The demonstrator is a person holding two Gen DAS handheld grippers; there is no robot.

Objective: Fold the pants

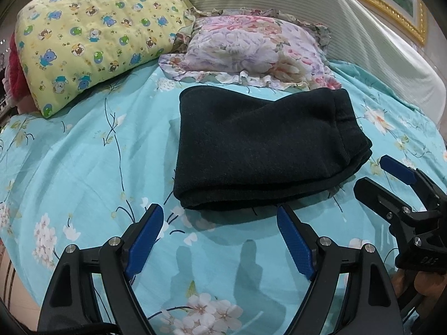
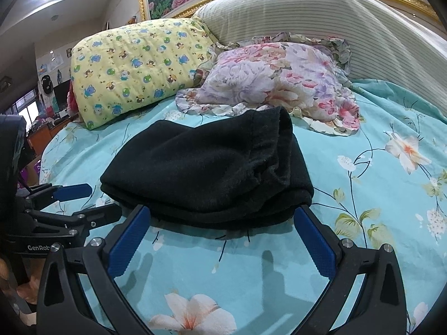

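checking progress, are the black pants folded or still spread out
Folded: the black pants lie as a compact stacked bundle on the bedsheet, layered edges showing.

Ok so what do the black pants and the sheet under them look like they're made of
The black pants look like soft fleece or brushed knit: matte, fuzzy nap, thick rounded folds. The bedsheet looks like thin woven cotton or a blend: smooth, printed with flowers, fine creases. Neither fibre is certain from looks alone.
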